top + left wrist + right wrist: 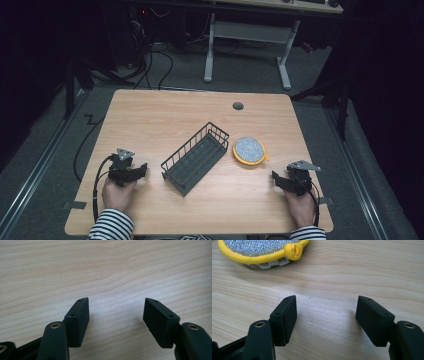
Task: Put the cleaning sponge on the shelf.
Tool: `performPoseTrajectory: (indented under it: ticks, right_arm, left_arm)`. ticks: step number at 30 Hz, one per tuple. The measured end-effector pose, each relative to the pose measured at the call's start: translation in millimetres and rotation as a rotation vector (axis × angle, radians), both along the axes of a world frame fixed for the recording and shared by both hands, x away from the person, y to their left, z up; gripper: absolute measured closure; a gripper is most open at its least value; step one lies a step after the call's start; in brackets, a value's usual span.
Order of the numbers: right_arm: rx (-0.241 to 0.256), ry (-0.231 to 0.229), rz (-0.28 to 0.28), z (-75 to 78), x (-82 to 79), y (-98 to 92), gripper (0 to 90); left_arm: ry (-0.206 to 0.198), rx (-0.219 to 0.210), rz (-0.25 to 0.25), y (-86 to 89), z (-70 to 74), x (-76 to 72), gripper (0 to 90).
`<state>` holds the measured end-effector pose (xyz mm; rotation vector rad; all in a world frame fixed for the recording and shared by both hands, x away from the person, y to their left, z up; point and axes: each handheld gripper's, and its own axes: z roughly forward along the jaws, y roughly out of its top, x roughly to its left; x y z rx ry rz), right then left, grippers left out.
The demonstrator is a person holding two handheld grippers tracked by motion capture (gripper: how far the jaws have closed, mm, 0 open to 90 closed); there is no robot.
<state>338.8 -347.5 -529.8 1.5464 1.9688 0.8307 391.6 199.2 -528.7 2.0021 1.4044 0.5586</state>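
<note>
Nothing had begun, I'd say: both claws, left (141,170) and right (278,178), rested wide and empty on the tabletop (165,112), and the scrubber (249,150) beside the wire basket (196,157) looked the likely first reach.

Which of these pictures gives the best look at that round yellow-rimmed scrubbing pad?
The high view: the whole scrubbing pad shows there, lying flat beside the wire basket. The right gripper view catches just its near edge, close enough to show the sparkly mesh and yellow rim. The left gripper view looks at bare table.

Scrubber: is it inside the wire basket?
No, the scrubber lies on the bare table just beside the basket, outside its wire wall.
</note>
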Motion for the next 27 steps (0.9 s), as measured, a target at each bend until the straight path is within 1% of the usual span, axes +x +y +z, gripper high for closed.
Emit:
performPoseTrajectory:
  ticks: [1, 2, 3, 4, 5, 6, 9, 11, 13, 15, 16, 17, 18, 19, 20, 22, 23, 24, 26, 27]
  right_arm:
    - [0.000, 0.000, 0.000, 0.0, 0.0, 0.0, 33.5]
    - [0.002, 0.000, 0.004, -0.1, 0.0, -0.4, 33.5]
    - [0.002, 0.000, 0.004, -0.1, 0.0, -0.4, 33.5]
    - [0.001, 0.001, 0.004, 0.0, 0.1, -0.3, 33.5]
    - [0.001, 0.007, 0.001, 0.6, 0.5, 0.2, 33.6]
    - [0.000, 0.010, 0.000, 0.9, 0.8, 0.4, 33.7]
    - [-0.005, 0.024, 0.000, 2.4, 1.4, 0.6, 35.1]
    - [-0.012, 0.051, 0.001, 5.4, 3.4, 1.1, 39.2]
    - [-0.004, 0.079, 0.010, 9.0, 7.2, 0.4, 41.5]
    - [0.015, 0.083, 0.014, 12.7, 9.3, -0.2, 43.2]
    - [0.012, 0.092, 0.019, 16.2, 11.0, 1.2, 44.3]
    - [0.012, 0.092, 0.019, 16.2, 11.0, 1.2, 44.3]
    - [0.010, 0.089, 0.028, 21.4, 11.9, 2.7, 45.8]
    - [0.010, 0.089, 0.028, 21.4, 11.9, 2.7, 45.8]
    - [0.021, 0.091, 0.032, 23.8, 13.1, 2.7, 45.9]
    - [0.023, 0.103, 0.039, 29.7, 16.1, 3.1, 46.2]
    - [0.018, 0.096, 0.045, 32.8, 17.5, 3.4, 46.5]
    - [0.024, 0.096, 0.055, 39.8, 20.9, 4.3, 46.4]
    - [0.028, 0.096, 0.058, 42.1, 22.1, 4.5, 46.5]
    - [0.036, 0.096, 0.067, 48.0, 25.8, 5.0, 46.4]
  left_arm:
    - [0.000, 0.000, 0.000, 0.0, 0.0, 0.0, 37.2]
    - [-0.024, -0.008, -0.002, 0.2, -3.2, -2.1, 37.0]
    - [-0.024, -0.008, -0.002, 0.2, -3.2, -2.1, 36.9]
    - [-0.052, -0.020, 0.002, 0.6, -6.1, -4.1, 36.9]
    - [-0.066, -0.027, 0.004, 1.1, -7.7, -5.5, 36.4]
    - [-0.067, -0.021, 0.014, 0.5, -7.7, -5.6, 36.5]
    - [-0.067, -0.021, 0.027, -0.2, -7.7, -5.1, 35.7]
    - [-0.066, -0.021, 0.026, -0.1, -7.7, -5.1, 35.6]
    - [-0.065, -0.022, 0.023, -0.1, -7.7, -5.0, 35.0]
    - [-0.065, -0.024, 0.023, 0.0, -7.7, -5.0, 34.9]
    - [-0.065, -0.024, 0.023, 0.1, -7.7, -5.0, 34.5]
    - [-0.065, -0.025, 0.021, 0.1, -7.7, -4.9, 34.5]
    - [-0.064, -0.025, 0.020, 0.1, -7.7, -4.9, 34.0]
    - [-0.064, -0.026, 0.019, 0.1, -7.8, -4.9, 34.0]
    - [-0.064, -0.026, 0.019, 0.0, -7.7, -4.9, 33.9]
    - [-0.064, -0.025, 0.019, 0.0, -7.7, -4.9, 33.9]
    - [-0.064, -0.025, 0.019, 0.0, -7.8, -4.9, 33.8]
    - [-0.064, -0.025, 0.018, 0.0, -7.8, -4.9, 33.7]
    - [-0.064, -0.025, 0.019, 0.0, -7.8, -4.9, 33.7]
    - [-0.064, -0.025, 0.018, 0.0, -7.7, -4.9, 33.7]
